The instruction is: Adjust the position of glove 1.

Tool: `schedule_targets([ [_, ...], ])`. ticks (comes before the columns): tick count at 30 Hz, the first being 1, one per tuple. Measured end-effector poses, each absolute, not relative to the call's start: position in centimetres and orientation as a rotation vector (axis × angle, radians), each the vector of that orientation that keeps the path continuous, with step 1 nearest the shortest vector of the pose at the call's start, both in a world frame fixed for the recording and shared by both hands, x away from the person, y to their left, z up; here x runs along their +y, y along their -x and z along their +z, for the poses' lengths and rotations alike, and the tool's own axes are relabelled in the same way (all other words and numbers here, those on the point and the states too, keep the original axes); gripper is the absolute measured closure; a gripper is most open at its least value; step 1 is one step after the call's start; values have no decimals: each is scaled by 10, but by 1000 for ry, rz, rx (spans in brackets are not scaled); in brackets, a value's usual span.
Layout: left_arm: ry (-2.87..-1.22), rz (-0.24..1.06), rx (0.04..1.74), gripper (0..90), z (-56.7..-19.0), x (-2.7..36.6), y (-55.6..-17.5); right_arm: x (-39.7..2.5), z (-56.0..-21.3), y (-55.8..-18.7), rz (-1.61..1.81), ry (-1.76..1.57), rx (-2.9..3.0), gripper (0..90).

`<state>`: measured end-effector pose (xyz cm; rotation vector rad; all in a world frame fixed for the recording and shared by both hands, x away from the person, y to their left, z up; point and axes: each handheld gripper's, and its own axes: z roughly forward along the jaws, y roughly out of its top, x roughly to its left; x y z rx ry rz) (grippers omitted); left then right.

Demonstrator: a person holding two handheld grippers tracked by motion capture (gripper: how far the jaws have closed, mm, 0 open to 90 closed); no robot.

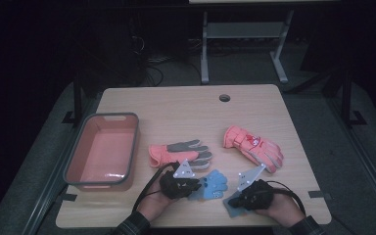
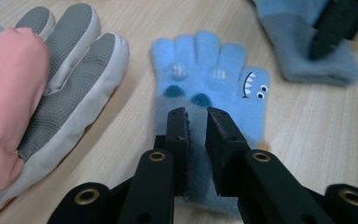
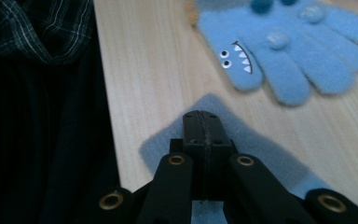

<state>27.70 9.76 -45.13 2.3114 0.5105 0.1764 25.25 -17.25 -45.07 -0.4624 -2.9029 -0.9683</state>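
1. Tub (image 1: 129, 147): grey-rimmed, orange-pink inside, at the left side of the table (image 1: 186, 105). Nothing lies in it.
2. Pink-and-grey glove (image 1: 178, 152): a padded winter glove lying flat near the middle of the table, right of the tub, grey palm up, fingers pointing right. In the left gripper view its fingers (image 2: 70, 74) lie just beside the blue glove.
3. Left gripper (image 1: 196, 185): held at the near edge, just in front of the pink-and-grey glove. In its own view (image 2: 196, 126) the jaws stand a narrow gap apart over the cuff end of the blue glove; they sit on the cloth, but a firm grip cannot be made out.
4. Blue glove (image 1: 214, 184): a small knit glove with a toothy face on the thumb, flat on the table between the two grippers, seen also at (image 2: 209, 70) and (image 3: 284, 51).
5. Grey-blue glove (image 1: 231, 208): the second knit piece, at the near edge, right of the blue glove; its cuff (image 3: 261, 149) lies under the right gripper's jaws.
6. Right gripper (image 1: 231, 200): jaws pressed together with no gap in its own view (image 3: 201, 122), pinching the grey-blue glove.
7. Orange glove (image 1: 254, 147): a padded winter glove with a red-and-white mark, lying slantwise right of centre, well apart from the knit pair.
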Motion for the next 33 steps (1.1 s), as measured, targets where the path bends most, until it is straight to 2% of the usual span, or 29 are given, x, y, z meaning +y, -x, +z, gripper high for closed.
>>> schedule_targets([
  [5, -2294, 174, 525, 764, -448, 101, -276, -195, -442, -247, -1017, 645, -2902, 900],
  [9, -2294, 169, 527, 729, -447, 101, -276, -212, -448, -243, -993, 739, -2888, 900],
  [12, -2290, 169, 523, 683, -447, 99, -276, -213, -454, -245, -959, 762, -2898, 900],
  [17, -2289, 179, 508, 545, -447, 97, -276, -207, -455, -257, -959, 765, -2915, 900],
  [21, -2297, 189, 485, 483, -447, 95, -276, -202, -456, -265, -966, 770, -2911, 900],
  [29, -2309, 170, 450, 480, -452, 87, -278, -196, -456, -268, -971, 767, -2927, 900],
  [33, -2338, 176, 429, 534, -456, 79, -280, -191, -455, -267, -967, 773, -2928, 900],
])
